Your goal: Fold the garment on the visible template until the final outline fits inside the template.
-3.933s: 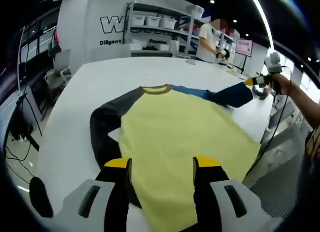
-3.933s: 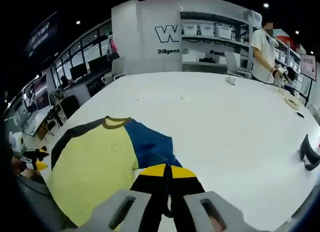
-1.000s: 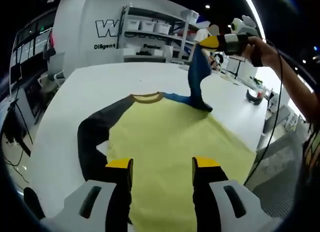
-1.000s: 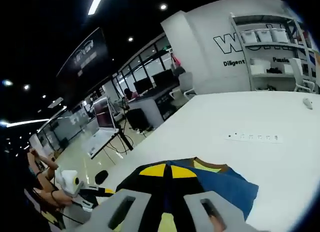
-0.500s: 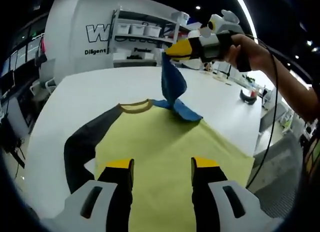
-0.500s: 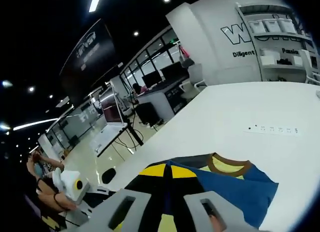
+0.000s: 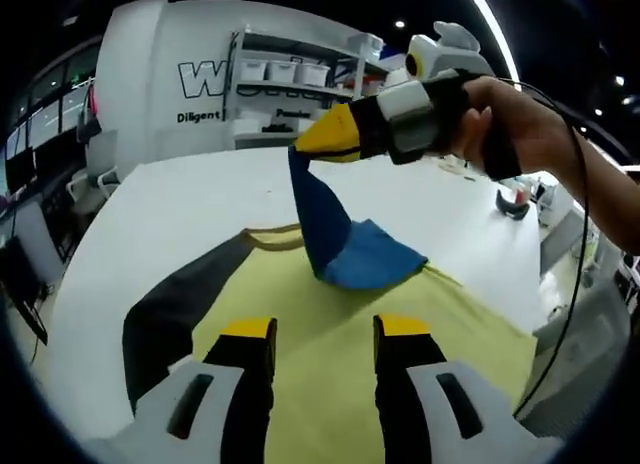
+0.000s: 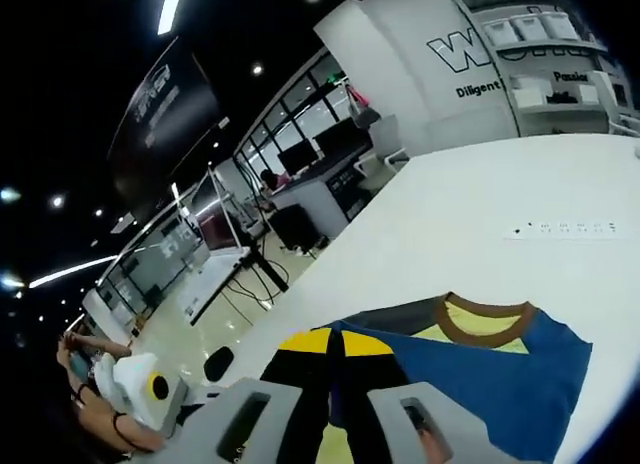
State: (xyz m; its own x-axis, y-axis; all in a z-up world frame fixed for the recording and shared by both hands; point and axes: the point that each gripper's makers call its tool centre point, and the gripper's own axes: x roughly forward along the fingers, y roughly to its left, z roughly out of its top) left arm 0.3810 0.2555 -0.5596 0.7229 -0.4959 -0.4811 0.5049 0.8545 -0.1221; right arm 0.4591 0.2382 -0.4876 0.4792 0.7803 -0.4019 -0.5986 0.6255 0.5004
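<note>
A yellow shirt (image 7: pixel 330 314) with a brown collar (image 7: pixel 272 235) lies flat on the white table (image 7: pixel 180 199). Its left sleeve (image 7: pixel 170 309) is dark grey and rests on the table. My right gripper (image 7: pixel 322 136), held by a hand, is shut on the end of the blue sleeve (image 7: pixel 340 239) and holds it up over the shirt's chest. In the right gripper view the shut right gripper (image 8: pixel 336 341) pinches that blue sleeve (image 8: pixel 480 374) beside the collar (image 8: pixel 487 325). My left gripper (image 7: pixel 326 329) hovers open above the yellow lower body.
White shelves with bins (image 7: pixel 290 74) and a lettered wall stand beyond the table. A dark object (image 7: pixel 513 205) lies near the table's right edge. A power strip (image 8: pixel 565 227) sits farther along the table. Office desks and chairs (image 8: pixel 300 199) lie past the table's side.
My right gripper has carried the blue sleeve up from the table and across over the shirt's chest. My left gripper has stayed open over the yellow body.
</note>
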